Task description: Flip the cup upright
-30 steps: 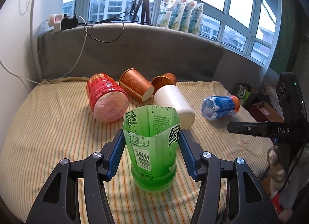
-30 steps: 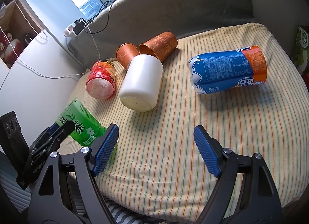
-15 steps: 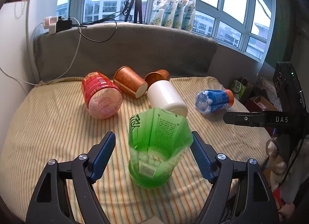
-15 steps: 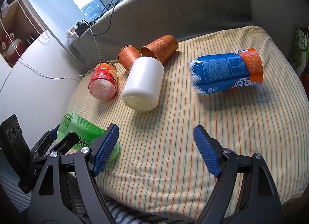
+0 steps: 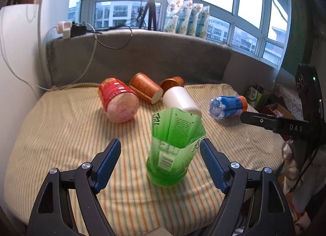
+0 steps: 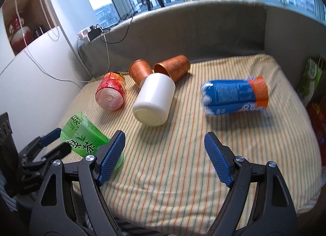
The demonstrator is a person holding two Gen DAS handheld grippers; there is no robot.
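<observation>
Your left hand-held gripper (image 5: 160, 160) stood wide open around the green cup (image 5: 173, 150), touching neither side; the cup stood mouth-up, leaning slightly, on the striped cushion (image 5: 61, 134). Your right hand-held gripper (image 6: 164, 157) gaped empty. Beyond lay the white cup (image 6: 154, 101) and blue bottle (image 6: 234, 97).

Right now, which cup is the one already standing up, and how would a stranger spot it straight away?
Start at the striped cushion below the grey backrest, then come to its near edge, between the open left gripper fingers. There stands the green cup, a cut-off green tea bottle with its jagged mouth upward. Every other cup and bottle lies on its side further back; only this one is upright and translucent green.
</observation>
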